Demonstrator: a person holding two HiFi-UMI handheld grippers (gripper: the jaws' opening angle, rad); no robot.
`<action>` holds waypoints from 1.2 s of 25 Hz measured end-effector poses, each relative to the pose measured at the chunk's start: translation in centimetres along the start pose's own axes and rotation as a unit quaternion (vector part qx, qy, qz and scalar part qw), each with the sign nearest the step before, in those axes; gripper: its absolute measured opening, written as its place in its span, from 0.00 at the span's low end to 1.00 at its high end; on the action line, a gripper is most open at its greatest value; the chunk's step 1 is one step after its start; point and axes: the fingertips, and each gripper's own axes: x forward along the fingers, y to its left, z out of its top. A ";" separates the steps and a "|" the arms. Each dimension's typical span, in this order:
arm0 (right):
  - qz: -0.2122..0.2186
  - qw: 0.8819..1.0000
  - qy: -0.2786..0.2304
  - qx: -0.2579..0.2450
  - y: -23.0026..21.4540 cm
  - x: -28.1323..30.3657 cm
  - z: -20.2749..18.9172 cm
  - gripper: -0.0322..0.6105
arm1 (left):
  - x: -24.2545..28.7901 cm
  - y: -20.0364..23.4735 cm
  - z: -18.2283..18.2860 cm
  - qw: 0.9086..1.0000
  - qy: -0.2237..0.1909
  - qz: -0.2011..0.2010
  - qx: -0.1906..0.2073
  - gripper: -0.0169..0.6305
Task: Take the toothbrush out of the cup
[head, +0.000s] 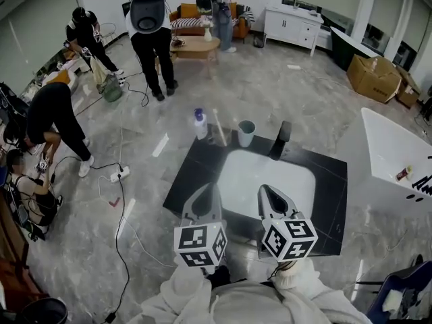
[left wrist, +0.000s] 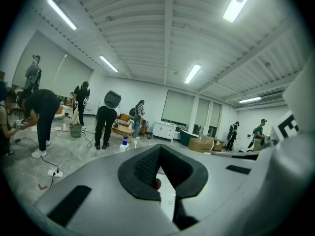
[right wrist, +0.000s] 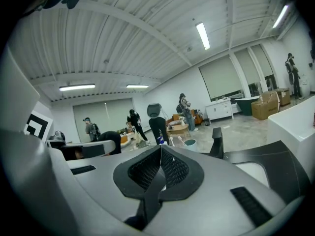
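Black counter (head: pixel 185 181) surrounds a white sink (head: pixel 270 174). At its far edge stands a grey-blue cup (head: pixel 246 133), with a bottle (head: pixel 200 123) to its left. A pale toothbrush (head: pixel 219 127) slants between them, just beside the cup; whether its lower end sits inside the cup cannot be told. Both grippers hover at the sink's near edge, side by side, well apart from cup and toothbrush. The left gripper (head: pixel 205 189) has its jaws closed together, nothing between them. The right gripper (head: pixel 270 192) shows its pads meeting in a thin seam, also empty.
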 end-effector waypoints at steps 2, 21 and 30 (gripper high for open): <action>-0.009 1.000 -0.003 0.001 -0.4 1.4 0.5 0.09 | 1.7 0.6 0.5 1.000 0.002 -0.009 0.002 0.02; -0.077 0.997 -0.002 0.013 -2.3 10.3 1.4 0.09 | 12.2 5.3 0.8 0.997 0.038 -0.064 -0.005 0.02; -0.089 0.995 0.020 0.028 -4.9 10.8 0.0 0.09 | 14.1 4.2 -2.3 0.995 0.074 -0.063 -0.014 0.02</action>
